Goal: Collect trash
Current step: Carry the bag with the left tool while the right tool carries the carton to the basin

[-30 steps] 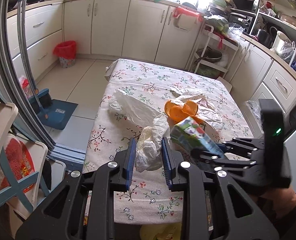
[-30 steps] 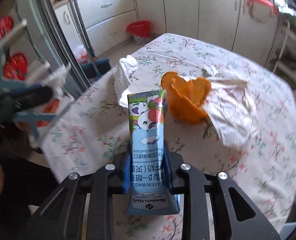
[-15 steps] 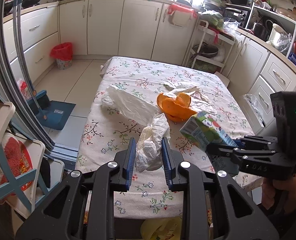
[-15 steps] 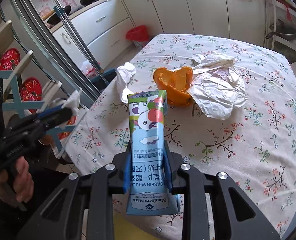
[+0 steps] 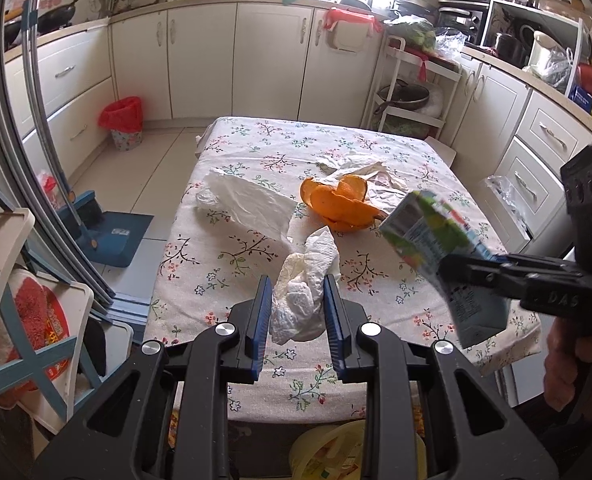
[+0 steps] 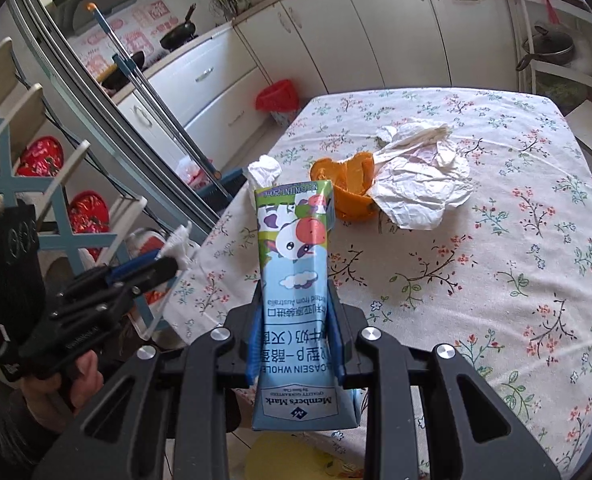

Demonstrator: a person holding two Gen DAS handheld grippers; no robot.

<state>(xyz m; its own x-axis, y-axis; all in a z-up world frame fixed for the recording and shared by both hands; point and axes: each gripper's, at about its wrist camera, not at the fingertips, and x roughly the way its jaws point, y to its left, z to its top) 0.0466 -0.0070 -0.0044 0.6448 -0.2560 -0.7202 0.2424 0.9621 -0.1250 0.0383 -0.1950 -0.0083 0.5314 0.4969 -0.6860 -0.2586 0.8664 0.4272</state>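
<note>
Both grippers have drawn back toward the table's near edge. Left gripper clamps one crumpled tissue, right gripper one glossy milk carton. One curled orange peel and two wrinkled wrappers remain mid-table.

Black hand-held gripper, blue pads, silver screws.

Kitchen table at centre, cabinets behind and to the right. On the table: fruit peel near the middle, crumpled paper touching it just behind, flat wrapper to its left. Held over the near edge: wadded tissue on the left, milk carton on the right. Bin on the floor far left; dustpan nearer.
</note>
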